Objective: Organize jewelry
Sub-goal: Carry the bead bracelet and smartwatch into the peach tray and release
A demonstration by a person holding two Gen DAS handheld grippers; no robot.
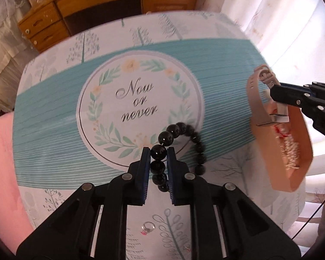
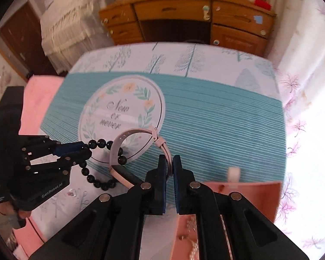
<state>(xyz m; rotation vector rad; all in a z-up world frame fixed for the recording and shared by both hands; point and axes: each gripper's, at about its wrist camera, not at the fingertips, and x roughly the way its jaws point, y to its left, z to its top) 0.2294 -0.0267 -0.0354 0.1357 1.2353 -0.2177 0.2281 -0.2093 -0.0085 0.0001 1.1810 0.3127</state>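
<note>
My left gripper (image 1: 158,152) is shut on a black bead bracelet (image 1: 185,134) and holds it above the patterned table; it also shows in the right wrist view (image 2: 87,149) with the bracelet (image 2: 97,178) hanging from it. My right gripper (image 2: 170,164) is shut on the strap of a pink watch (image 2: 127,138), held in the air. In the left wrist view the right gripper (image 1: 277,99) holds the watch (image 1: 254,95) over a pink jewelry box (image 1: 301,151) that has a silvery chain (image 1: 290,151) inside.
A silver ring with a red stone (image 1: 148,227) lies on the tablecloth (image 1: 54,130) near the front edge, and also shows in the right wrist view (image 2: 72,192). A wooden dresser (image 2: 184,21) stands behind the table. A pink cloth (image 1: 2,173) lies at the left.
</note>
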